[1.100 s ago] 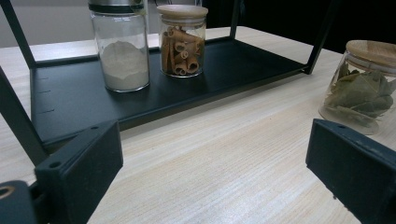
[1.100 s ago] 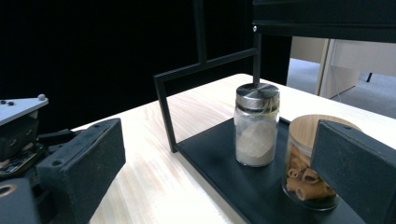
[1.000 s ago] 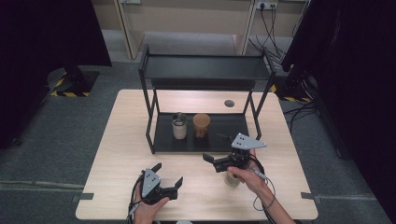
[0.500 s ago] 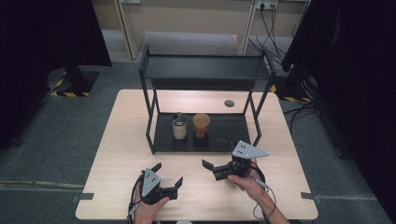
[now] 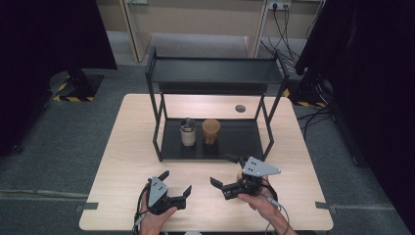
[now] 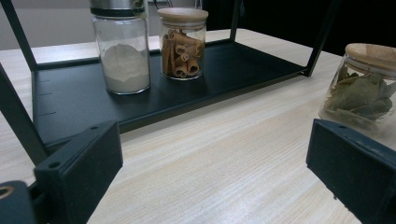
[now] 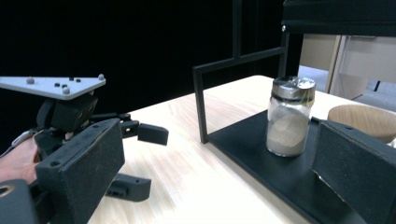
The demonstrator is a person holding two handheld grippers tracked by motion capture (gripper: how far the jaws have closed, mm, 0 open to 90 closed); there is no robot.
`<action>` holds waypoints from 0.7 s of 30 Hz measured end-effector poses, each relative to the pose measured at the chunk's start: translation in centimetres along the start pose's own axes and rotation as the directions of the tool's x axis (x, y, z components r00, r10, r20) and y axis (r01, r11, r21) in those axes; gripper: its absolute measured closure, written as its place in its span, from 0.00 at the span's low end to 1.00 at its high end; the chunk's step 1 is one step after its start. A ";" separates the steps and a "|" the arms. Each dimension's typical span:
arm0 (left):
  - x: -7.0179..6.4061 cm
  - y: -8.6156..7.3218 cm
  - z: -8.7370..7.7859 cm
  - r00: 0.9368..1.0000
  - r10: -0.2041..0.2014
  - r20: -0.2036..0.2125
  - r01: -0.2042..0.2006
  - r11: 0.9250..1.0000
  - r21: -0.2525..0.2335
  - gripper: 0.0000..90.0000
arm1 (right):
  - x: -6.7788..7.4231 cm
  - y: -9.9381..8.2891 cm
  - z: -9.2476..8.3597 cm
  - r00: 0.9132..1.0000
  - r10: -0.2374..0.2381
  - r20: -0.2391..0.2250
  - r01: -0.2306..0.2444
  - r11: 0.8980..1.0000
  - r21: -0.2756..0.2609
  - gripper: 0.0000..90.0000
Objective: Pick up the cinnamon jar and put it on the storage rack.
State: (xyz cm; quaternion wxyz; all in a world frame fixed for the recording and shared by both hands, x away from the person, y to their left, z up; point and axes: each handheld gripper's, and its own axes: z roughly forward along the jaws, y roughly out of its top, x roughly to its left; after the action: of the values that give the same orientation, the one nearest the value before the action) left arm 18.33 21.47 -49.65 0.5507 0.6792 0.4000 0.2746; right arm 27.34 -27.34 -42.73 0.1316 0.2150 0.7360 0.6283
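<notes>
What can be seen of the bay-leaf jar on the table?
The bay-leaf jar is a small clear glass jar closed by a flat, light wooden lid and packed with dried grey-green leaves. It stands upright on the pale wooden table, outside the black rack and near its front right corner. Nothing grips it. In the high view the open right gripper partly hides it.

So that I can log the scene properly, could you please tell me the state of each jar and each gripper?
Powder jar: upright on the rack's lower shelf, metal lid on.
Cinnamon jar: upright on that shelf, wooden lid on.
Bay leaf jar: upright on the table, wooden lid on, not gripped.
Left gripper: open, holding nothing.
Right gripper: open, holding nothing.
</notes>
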 end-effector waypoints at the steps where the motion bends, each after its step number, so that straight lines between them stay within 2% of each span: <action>1: 0.0 0.0 0.0 1.000 0.000 0.000 0.000 1.000 0.000 0.03 | 0.1 -0.1 0.0 1.000 0.000 0.001 0.000 1.000 0.002 0.03; 8: 0.0 0.0 0.0 1.000 -0.001 0.000 0.001 1.000 -0.002 0.03 | 1.3 -1.2 -0.2 1.000 -0.015 0.022 0.014 1.000 0.017 0.03; 21: 0.1 0.1 0.0 1.000 -0.001 0.001 0.001 1.000 -0.005 0.03 | 2.5 -3.0 -0.1 1.000 -0.001 0.014 0.001 0.999 0.037 0.03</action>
State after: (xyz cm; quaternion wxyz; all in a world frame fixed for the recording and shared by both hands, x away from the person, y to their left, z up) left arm 18.37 21.57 -49.59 0.5526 0.6777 0.3996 0.2750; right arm 24.63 -26.62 -45.49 0.1331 0.2216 0.7467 0.6128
